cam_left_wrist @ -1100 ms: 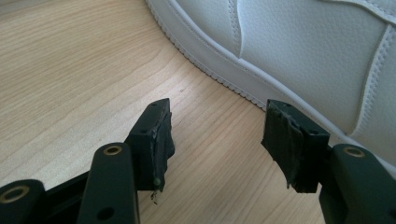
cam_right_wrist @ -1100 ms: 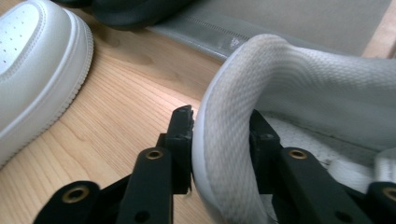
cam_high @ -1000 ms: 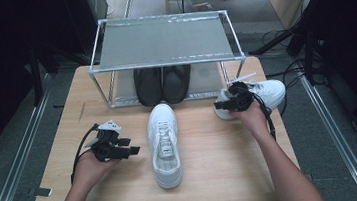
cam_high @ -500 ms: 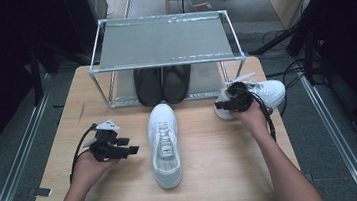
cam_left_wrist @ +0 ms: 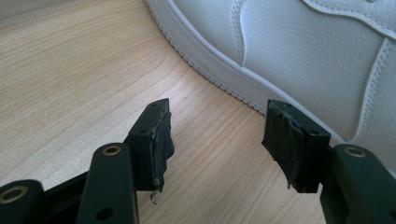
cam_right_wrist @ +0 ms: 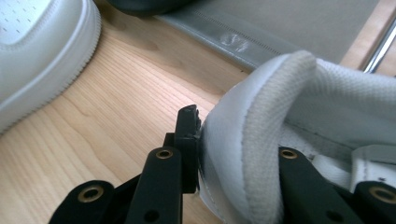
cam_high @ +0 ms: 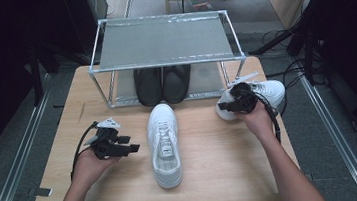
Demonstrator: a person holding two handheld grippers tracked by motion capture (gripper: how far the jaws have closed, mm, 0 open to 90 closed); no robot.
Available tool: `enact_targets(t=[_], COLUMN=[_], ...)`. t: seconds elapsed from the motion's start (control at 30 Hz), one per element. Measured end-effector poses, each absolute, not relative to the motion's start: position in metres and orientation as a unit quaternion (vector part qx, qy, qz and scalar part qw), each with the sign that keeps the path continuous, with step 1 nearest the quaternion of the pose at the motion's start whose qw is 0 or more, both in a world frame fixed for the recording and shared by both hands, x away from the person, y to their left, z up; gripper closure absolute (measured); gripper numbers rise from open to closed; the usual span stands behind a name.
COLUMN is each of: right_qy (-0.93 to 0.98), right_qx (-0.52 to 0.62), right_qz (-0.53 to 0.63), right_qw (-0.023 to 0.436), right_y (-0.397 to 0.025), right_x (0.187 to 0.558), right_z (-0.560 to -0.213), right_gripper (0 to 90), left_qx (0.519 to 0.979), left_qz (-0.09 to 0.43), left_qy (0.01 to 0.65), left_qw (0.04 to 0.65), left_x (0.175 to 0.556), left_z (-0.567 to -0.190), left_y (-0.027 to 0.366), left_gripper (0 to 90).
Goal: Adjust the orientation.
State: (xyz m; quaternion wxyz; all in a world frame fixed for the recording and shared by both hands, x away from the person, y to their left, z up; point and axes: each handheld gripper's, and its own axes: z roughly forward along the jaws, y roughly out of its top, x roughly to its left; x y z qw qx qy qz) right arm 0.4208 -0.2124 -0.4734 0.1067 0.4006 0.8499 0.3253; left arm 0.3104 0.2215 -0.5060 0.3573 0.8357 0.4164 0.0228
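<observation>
My right gripper (cam_right_wrist: pixel 224 154) pinches the white leather sneaker's padded heel collar (cam_right_wrist: pixel 280 116) beside the metal shoe rack (cam_high: pixel 164 51); my left gripper (cam_left_wrist: pixel 217 140) gapes empty.

Two white leather sneakers, one at frame centre (cam_high: pixel 164 144) and one at right (cam_high: pixel 261 94), lie on a pale wood-grain table (cam_high: pixel 223 166). A black shoe pair (cam_high: pixel 163 84) sits under the grey metal rack (cam_high: pixel 162 41).

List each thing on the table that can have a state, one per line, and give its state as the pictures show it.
left gripper: open, holding nothing, beside the middle shoe
right gripper: shut on right white shoe's heel collar
right white shoe: on table, gripped
middle white shoe: flat, free
black shoes: paired under rack
rack: top bare
</observation>
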Motion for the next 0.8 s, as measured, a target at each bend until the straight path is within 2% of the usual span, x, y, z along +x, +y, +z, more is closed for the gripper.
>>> enact_targets(t=[0.33,0.8], right_qy=[0.853,0.859], right_qx=[0.388,0.362], right_qz=[0.324,0.339], right_qw=[0.129,0.126], right_y=[-0.21,-0.196], right_x=[0.407,0.357], right_z=[-0.463,-0.45], right_gripper=[73.1,72.3], left_qx=[0.837,0.83], left_qz=[0.022,0.022], left_qy=[0.412,0.41], left_qw=[0.359,0.378], left_x=[0.316,0.326], left_z=[-0.505,-0.499], left_y=[0.218,0.22], left_gripper=[42.0,42.0])
